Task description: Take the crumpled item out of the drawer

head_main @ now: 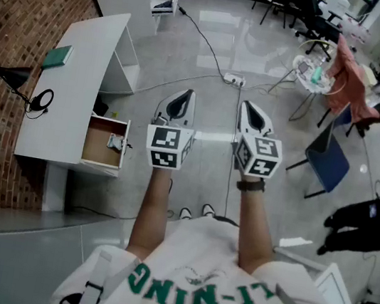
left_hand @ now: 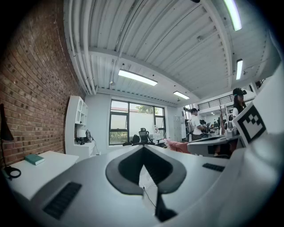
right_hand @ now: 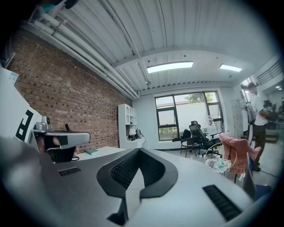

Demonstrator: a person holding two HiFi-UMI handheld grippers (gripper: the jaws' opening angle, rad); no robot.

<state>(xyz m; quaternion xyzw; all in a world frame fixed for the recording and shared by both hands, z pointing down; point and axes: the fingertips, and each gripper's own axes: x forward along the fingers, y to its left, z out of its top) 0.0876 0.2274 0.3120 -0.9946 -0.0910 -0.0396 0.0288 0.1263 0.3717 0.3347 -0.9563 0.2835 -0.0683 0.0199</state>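
In the head view a drawer (head_main: 98, 142) stands pulled out of the white desk (head_main: 69, 98) at the left. A small pale crumpled item (head_main: 115, 143) lies in it near its front. My left gripper (head_main: 183, 96) and right gripper (head_main: 249, 108) are held side by side over the floor, well right of the drawer and pointing away from it. Each has its jaws together with nothing between them. The left gripper view shows the tips (left_hand: 143, 147) meeting, and the right gripper view shows the same (right_hand: 138, 150). Neither gripper view shows the drawer.
On the desk lie a green book (head_main: 57, 56) and a coiled black cable (head_main: 40, 99). A power strip (head_main: 234, 80) with cables is on the floor ahead. A blue chair (head_main: 329, 160), a pink cloth (head_main: 348, 79) and a person in black (head_main: 367, 217) are at the right.
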